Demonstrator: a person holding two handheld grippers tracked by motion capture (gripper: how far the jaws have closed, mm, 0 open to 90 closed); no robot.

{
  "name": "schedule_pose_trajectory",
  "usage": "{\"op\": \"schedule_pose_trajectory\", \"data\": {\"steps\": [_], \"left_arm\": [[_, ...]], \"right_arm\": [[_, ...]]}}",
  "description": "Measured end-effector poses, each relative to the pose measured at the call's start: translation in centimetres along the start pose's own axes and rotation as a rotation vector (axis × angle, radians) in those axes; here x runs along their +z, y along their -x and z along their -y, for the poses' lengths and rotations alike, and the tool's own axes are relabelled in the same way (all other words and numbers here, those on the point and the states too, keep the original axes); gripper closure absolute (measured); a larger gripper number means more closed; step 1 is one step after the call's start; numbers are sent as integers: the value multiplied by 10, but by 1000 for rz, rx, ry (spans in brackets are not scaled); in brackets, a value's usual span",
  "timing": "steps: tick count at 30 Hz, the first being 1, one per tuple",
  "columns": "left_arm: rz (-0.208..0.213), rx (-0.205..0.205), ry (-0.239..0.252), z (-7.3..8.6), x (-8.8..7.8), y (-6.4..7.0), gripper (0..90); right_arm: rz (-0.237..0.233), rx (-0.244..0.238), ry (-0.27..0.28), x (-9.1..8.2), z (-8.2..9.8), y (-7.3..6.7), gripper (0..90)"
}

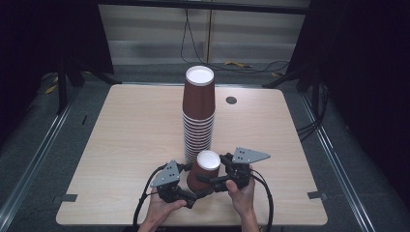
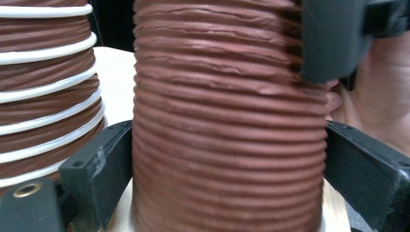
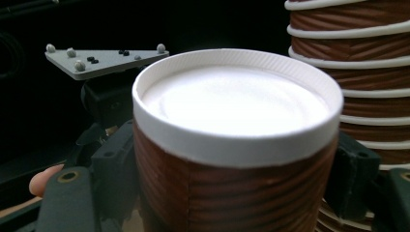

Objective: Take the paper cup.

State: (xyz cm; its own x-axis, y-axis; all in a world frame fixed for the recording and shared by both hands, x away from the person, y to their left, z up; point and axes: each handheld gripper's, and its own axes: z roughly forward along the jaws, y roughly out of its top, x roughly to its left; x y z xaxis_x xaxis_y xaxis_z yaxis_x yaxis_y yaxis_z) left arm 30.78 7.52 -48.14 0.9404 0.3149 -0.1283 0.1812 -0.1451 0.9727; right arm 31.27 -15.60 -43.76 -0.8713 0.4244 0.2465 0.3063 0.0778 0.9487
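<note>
Left gripper (image 1: pixel 193 189) clamps the lower body of a single upside-down brown ribbed paper cup (image 1: pixel 204 170) at the wooden table (image 1: pixel 125 145) front edge. Right gripper (image 1: pixel 212 180) grips the same cup. Tall inverted stack of brown cups (image 1: pixel 198 113) just behind.

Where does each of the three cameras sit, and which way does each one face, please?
High view: above the person's side, looking forward and down on the table; both hands, left gripper and right gripper show.
Left gripper view: low on the left gripper, facing the single cup's ribbed wall; its jaws flank it.
Right gripper view: on the right gripper, at that cup's upturned white base.
Both gripper views share the cup stack.
</note>
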Motion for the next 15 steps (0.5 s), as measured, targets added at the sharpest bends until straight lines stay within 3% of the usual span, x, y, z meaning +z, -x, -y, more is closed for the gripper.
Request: {"op": "schedule_pose_trajectory", "data": {"steps": [8,9,15], "left_arm": [[2,19,-9,0,5,-1,67],[4,7,7,0,6,0,63],[3,11,-5,0,7,-2,74]], "right_arm": [[-8,3,7,1,0,0,219],[-14,4,14,2,0,-1,219],[-7,8,31,2,0,0,218]]}}
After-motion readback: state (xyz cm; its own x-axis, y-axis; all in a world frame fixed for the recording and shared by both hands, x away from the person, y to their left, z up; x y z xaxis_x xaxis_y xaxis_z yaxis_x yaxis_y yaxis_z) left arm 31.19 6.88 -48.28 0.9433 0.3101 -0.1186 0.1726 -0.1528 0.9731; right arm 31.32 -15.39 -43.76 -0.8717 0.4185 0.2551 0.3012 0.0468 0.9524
